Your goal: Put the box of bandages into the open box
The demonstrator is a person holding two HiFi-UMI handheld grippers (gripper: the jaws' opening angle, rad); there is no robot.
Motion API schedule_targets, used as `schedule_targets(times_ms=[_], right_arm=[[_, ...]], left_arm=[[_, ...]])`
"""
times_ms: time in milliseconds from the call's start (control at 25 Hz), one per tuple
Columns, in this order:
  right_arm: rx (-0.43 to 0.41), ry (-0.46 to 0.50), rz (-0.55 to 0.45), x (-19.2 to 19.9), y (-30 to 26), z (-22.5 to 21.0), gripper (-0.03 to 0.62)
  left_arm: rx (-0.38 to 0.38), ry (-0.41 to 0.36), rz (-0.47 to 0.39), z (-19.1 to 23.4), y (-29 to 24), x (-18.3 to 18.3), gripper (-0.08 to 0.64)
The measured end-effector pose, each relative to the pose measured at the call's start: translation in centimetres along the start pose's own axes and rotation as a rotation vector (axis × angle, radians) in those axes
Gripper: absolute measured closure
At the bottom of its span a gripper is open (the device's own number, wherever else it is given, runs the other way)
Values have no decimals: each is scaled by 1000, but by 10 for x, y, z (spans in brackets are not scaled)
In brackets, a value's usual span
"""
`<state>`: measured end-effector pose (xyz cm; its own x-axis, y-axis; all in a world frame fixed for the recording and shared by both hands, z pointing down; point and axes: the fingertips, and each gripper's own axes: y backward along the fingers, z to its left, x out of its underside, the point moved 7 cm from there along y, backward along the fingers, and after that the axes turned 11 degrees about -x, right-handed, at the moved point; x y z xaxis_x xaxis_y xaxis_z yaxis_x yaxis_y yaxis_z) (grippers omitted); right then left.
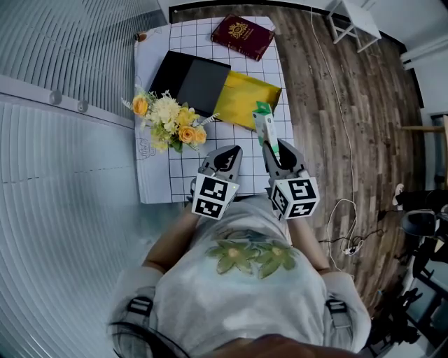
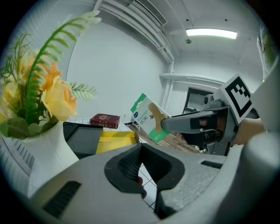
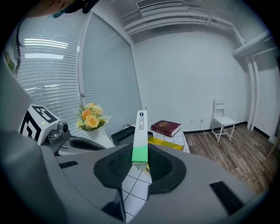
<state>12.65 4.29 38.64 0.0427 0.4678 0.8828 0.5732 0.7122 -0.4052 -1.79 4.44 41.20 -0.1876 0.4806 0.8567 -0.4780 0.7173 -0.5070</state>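
Note:
My right gripper [image 1: 271, 145] is shut on the box of bandages [image 1: 264, 124], a slim white and green carton held upright above the table's near right part. In the right gripper view the carton [image 3: 140, 139] stands on end between the jaws of that gripper [image 3: 140, 162]. The left gripper view shows its printed face [image 2: 148, 117]. The open box [image 1: 246, 99] has a yellow inside and lies just beyond the carton, with its black lid [image 1: 190, 80] to the left. My left gripper [image 1: 227, 157] is shut and holds nothing, near the table's front edge.
A white vase of yellow flowers [image 1: 168, 122] stands left of my left gripper. A red book [image 1: 243, 36] lies at the far end of the grid-patterned tablecloth [image 1: 185, 178]. Wooden floor, a cable [image 1: 341, 238] and a white chair [image 1: 353, 21] are to the right.

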Motion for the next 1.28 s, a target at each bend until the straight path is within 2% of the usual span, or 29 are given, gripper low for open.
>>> schedule_targets(times_ms=[1280], right_arm=[[-52,23,49,-9,-68,-27,502]], left_arm=[[-9,66,100,23,-28,24,554]])
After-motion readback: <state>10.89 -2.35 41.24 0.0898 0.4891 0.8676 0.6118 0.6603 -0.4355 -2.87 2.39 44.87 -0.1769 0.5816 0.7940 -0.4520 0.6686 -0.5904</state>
